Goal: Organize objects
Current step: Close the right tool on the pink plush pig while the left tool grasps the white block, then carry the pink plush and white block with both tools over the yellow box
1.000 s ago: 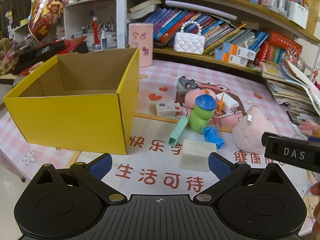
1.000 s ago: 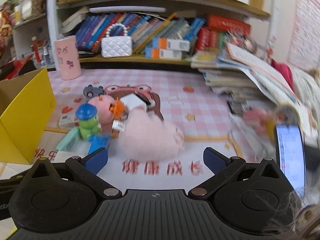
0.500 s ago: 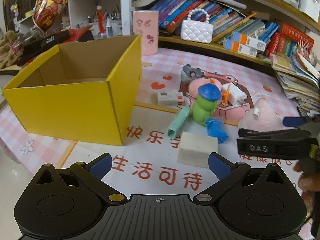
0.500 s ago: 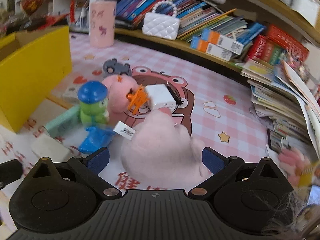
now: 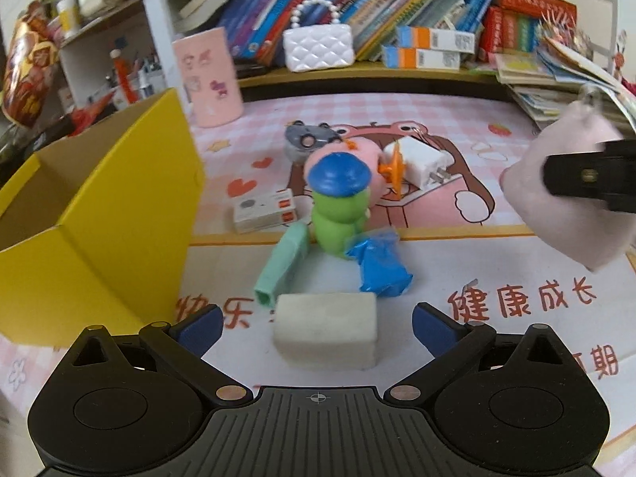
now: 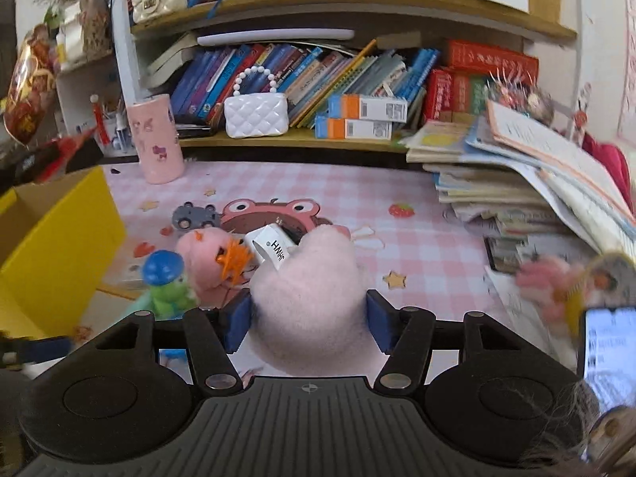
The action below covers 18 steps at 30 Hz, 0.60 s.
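Right wrist view: right gripper (image 6: 308, 318) jaws pinched on pink plush (image 6: 310, 298), lifted off desk (image 6: 417, 198). Step in hand, prob: carry plush to yellow box (image 5: 119, 206) at left & drop in. Left gripper (image 5: 316, 324) jaws wide, holding nothing, w/ white sponge block (image 5: 326, 330) lying between them – likely next pick

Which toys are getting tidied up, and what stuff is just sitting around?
Being tidied:
pink plush, held by the right gripper
white sponge block, between the open left gripper fingers
green frog toy
blue packet
yellow box

Just lying about:
books
white handbag
pink cup
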Available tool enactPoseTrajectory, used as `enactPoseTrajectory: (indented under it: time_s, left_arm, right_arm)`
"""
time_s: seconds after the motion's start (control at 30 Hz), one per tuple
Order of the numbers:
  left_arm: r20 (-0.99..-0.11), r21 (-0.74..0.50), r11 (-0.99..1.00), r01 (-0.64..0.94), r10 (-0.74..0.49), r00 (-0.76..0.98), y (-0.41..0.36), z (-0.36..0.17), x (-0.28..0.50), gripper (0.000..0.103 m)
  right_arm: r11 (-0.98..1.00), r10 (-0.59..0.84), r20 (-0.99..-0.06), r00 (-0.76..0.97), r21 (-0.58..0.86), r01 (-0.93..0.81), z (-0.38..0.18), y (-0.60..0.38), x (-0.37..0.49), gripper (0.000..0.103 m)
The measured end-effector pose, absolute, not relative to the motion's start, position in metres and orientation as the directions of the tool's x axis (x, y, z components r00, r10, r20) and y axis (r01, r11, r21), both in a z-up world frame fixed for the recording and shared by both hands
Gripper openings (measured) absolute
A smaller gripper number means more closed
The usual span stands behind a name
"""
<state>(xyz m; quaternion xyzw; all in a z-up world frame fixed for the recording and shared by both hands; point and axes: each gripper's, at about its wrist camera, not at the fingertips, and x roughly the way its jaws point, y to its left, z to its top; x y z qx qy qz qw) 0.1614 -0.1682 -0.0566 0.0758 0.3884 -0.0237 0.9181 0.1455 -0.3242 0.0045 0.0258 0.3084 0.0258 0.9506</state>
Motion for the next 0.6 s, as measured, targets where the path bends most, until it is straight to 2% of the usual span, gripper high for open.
enactPoseTrajectory:
  time_s: [0.03,0.13,0.17,0.2,0.3,0.4,0.6]
  left_arm:
    - [-0.718,0.121,0.987,0.104,0.014,0.695,-0.169,-0.058,0.163,0.098]
    - [-0.728,0.097,0.989,0.111,-0.006,0.686,-0.165,-0.064,0.165,0.077]
    - [-0.734,0.082,0.990,0.113,-0.017,0.679,-0.163,-0.067,0.166,0.060]
    - [-0.743,0.048,0.991,0.122,-0.046,0.668,-0.159,-0.069,0.167,0.053]
    - [-0.736,-0.026,0.992,0.122,-0.102,0.670,-0.145,-0.065,0.163,0.048]
    - [-0.705,-0.103,0.986,0.132,-0.166,0.690,-0.124,-0.053,0.145,0.047]
    - [-0.682,-0.148,0.987,0.057,-0.143,0.717,-0.049,-0.035,0.087,0.047]
  right_arm:
    - [0.997,0.073,-0.587,0.806,0.075,-0.035,0.007,-0.324,0.140,0.057]
    - [0.997,0.079,-0.564,0.822,0.067,-0.050,0.010,-0.318,0.125,0.057]
    - [0.997,0.079,-0.559,0.826,0.059,-0.056,0.011,-0.316,0.123,0.057]
    - [0.997,0.080,-0.557,0.826,0.047,-0.065,0.012,-0.312,0.118,0.057]
    - [0.997,0.071,-0.541,0.838,0.010,-0.079,0.015,-0.301,0.103,0.057]
    - [0.997,0.062,-0.541,0.839,-0.004,-0.076,0.015,-0.287,0.087,0.057]
    - [0.995,0.102,-0.598,0.795,0.050,-0.090,0.008,-0.242,0.070,0.057]
